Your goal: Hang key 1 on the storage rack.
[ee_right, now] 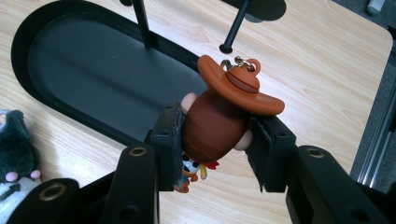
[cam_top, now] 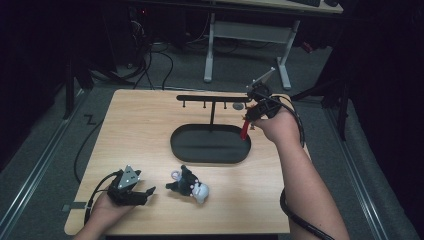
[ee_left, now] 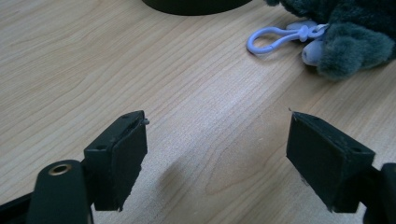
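Note:
My right gripper is shut on a small cowboy figure keychain with a brown head and an orange hat; a metal ring shows at the hat's top. In the high view the right gripper is raised beside the right end of the black hanger rack, above the rim of its oval black tray. A dark plush toy keychain with a lilac clip lies on the table in front of the tray. My left gripper rests near the front left, open, nothing between its jaws.
The wooden table ends close behind the rack and just right of my right hand. The rack's pegs hang down above the tray. A desk frame and cables stand on the floor beyond the table.

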A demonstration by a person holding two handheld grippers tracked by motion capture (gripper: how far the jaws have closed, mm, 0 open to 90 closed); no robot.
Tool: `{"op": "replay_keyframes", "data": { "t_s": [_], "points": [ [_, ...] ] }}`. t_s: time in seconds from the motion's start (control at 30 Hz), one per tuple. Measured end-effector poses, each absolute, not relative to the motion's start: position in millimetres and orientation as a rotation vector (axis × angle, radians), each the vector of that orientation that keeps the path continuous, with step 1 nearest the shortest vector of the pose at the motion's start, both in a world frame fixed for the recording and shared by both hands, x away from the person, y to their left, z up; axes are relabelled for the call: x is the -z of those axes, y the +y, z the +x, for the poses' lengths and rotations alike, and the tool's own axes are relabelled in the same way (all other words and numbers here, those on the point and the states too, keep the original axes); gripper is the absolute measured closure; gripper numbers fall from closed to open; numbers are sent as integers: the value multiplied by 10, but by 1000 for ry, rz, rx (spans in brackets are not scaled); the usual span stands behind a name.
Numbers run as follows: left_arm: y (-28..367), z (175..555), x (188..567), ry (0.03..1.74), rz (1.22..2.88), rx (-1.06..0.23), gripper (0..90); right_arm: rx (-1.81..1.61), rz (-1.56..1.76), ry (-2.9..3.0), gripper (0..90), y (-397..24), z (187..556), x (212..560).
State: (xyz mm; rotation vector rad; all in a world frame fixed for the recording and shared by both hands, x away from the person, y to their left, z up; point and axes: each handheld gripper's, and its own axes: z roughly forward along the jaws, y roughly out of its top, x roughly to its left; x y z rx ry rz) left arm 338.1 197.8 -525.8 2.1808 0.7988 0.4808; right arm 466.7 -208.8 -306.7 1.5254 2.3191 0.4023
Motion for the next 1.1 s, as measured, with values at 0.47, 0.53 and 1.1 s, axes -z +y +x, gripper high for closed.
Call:
{"op": "replay_keyframes", "data": {
  "t_s": [0.47,0.53,1.1],
  "points": [
    [1975,3382,5264,799,2182,-478,208,-402,1506,2330,590,-1995,4699,3034],
    [1976,3381,5262,799,2184,-478,208,-401,1501,2328,590,-1995,4719,3031],
    [1995,3375,5278,808,2191,-479,209,-392,1611,2258,590,-2232,4949,3252]
  ]
}}
